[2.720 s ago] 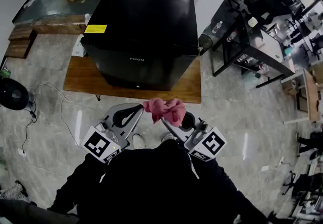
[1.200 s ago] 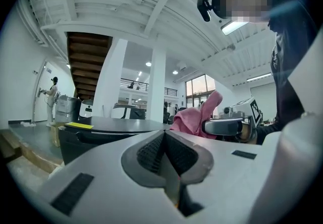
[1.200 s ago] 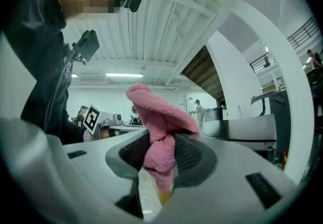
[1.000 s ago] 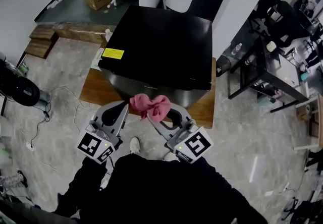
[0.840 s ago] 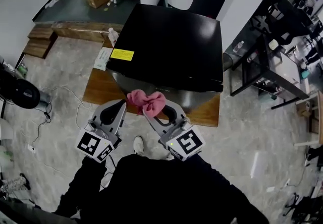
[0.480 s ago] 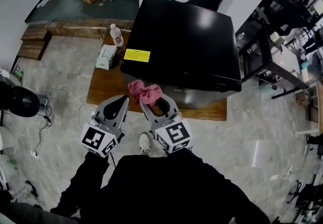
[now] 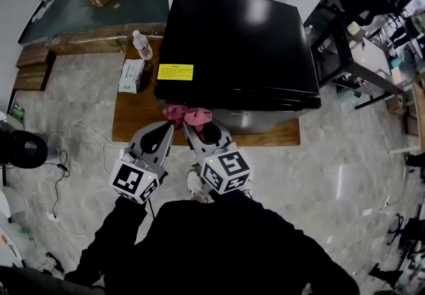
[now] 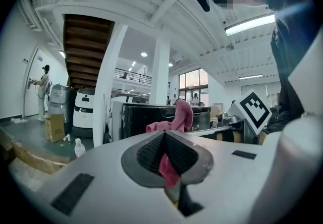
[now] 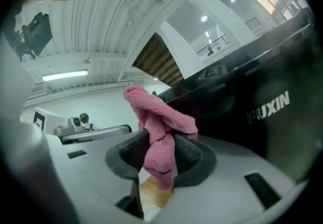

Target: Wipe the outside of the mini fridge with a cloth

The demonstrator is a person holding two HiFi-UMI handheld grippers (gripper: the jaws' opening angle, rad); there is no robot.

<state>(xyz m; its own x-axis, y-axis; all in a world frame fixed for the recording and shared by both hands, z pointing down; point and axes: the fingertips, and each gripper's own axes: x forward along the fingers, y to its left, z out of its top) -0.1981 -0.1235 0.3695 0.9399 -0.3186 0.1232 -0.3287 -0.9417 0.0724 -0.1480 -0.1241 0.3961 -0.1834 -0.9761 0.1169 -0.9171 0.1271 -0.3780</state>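
Pink cloth (image 7: 188, 115). Glossy black mini fridge (image 7: 236, 41) with a yellow label (image 7: 175, 72) at its near left. Light grey left gripper (image 7: 167, 126) and right gripper (image 7: 188, 129), black-and-white square markers (image 7: 135, 181). Brown wooden board (image 7: 133, 121). Grey marbled floor (image 7: 345, 154).

The left tongs (image 8: 165, 140) are closed on a pink cloth (image 8: 182, 116), which is pinched between the ribbed pads and stands up above them. Behind it a black fridge (image 8: 146, 119) is seen, with a bottle (image 8: 78, 148) and a box (image 8: 54, 127) at the left. A marker cube (image 8: 254, 110) is seen at the right.
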